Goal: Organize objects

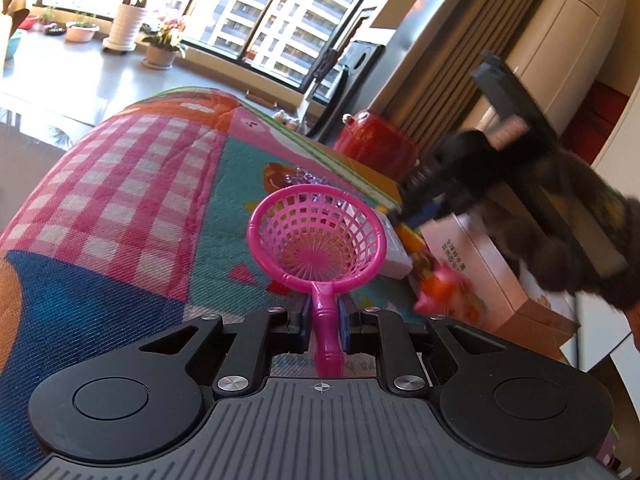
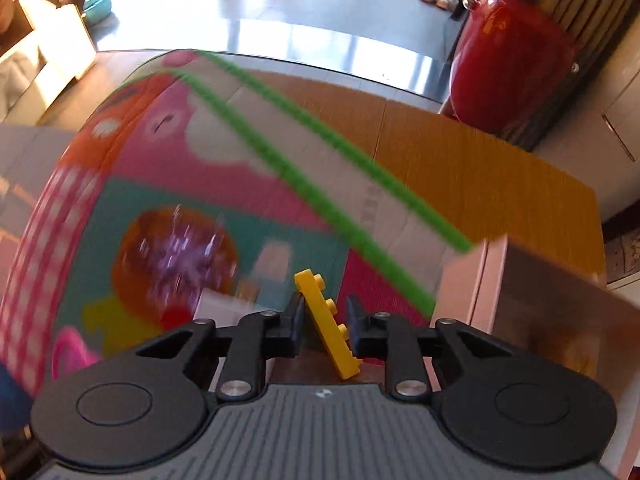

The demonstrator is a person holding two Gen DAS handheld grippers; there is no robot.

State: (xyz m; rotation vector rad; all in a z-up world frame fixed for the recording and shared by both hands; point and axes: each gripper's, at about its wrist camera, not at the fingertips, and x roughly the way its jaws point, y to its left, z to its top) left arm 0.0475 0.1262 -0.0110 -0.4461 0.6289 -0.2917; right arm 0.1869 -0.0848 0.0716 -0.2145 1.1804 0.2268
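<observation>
Pink plastic first: the left gripper [image 1: 324, 322] is clamped on the handle of a toy net scoop [image 1: 316, 236], its round mesh basket held out over the bright patterned play mat [image 1: 132, 184]. The basket looks empty, though some purple beads [image 1: 306, 179] lie on the mat beyond it and show through the mesh.

The right gripper [image 2: 325, 322] has a yellow building brick [image 2: 328, 326] between its jaws — a flat studded plate, tilted, pinched across its thin sides with the jaws drawn close onto it. The mat under it is smeared by motion in the right wrist view, so I cannot say for sure whether the brick is clear of the mat or only just leaving it. Just to the right stands a pale cardboard box [image 2: 532, 292], and the left wrist view shows the same box with a blurred pink and orange toy [image 1: 436, 292] near its edge, beside the dark sleeve of the person's right arm.

By my reading the step in hand is picking up the brick for sorting, the grip only just made. The next move, I would guess, calls for lifting it clear and carrying it either to the box or into the waiting scoop — and since the plate sits skewed in the jaws, a steady lift without twisting would keep it from slipping.
</observation>
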